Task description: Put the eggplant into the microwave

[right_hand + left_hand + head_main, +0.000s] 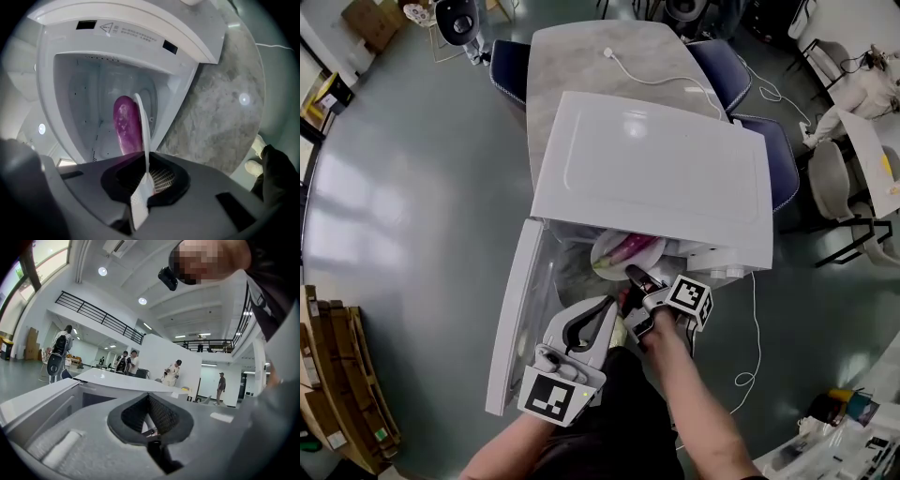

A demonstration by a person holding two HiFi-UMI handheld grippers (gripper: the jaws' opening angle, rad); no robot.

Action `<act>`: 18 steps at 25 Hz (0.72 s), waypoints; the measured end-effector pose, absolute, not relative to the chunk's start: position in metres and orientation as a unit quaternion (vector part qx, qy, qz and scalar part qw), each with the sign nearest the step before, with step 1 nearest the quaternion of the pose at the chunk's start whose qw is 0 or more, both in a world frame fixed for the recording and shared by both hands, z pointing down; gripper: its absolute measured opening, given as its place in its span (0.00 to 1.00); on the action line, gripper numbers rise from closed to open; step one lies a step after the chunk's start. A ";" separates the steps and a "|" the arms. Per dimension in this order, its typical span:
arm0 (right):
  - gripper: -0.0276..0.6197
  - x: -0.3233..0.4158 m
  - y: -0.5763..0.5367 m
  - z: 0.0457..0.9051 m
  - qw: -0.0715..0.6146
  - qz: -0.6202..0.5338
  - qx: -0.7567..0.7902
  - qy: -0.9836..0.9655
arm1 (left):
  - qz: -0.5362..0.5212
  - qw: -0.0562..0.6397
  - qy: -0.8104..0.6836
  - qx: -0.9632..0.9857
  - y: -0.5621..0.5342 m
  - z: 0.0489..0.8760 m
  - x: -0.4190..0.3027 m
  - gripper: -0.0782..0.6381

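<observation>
A white microwave [656,169] stands on a marble table with its door [517,309] swung open to the left. At its opening a purple eggplant [630,247] lies on a white plate [607,261]. My right gripper [633,275] is shut on the plate's near rim. In the right gripper view the plate [142,126] shows edge-on between the jaws of the right gripper [145,176], and the eggplant [126,124] reaches into the white cavity [89,89]. My left gripper [592,314] hangs in front of the open door, shut and empty, as the left gripper [149,420] also shows in its own view.
The marble table [581,66] carries a white cable [661,77] behind the microwave. Dark blue chairs [783,159] stand at the table's sides. A power cord [752,361] hangs to the grey floor at the right. Several people [173,373] stand far off in the hall.
</observation>
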State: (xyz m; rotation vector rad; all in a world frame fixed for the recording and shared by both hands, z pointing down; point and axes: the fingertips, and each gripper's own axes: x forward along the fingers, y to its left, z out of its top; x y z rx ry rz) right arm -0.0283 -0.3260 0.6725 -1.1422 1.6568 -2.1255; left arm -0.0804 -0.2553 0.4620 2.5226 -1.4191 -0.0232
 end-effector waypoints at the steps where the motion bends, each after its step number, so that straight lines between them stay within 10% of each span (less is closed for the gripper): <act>1: 0.08 -0.028 -0.329 0.675 0.109 -0.722 -0.390 0.561 | -0.009 0.123 -0.485 0.866 -0.258 0.464 -0.079 0.12; 18: 0.08 -0.029 -0.368 0.693 0.163 -0.724 -0.408 0.532 | -0.003 0.130 -0.482 0.866 -0.294 0.485 -0.070 0.12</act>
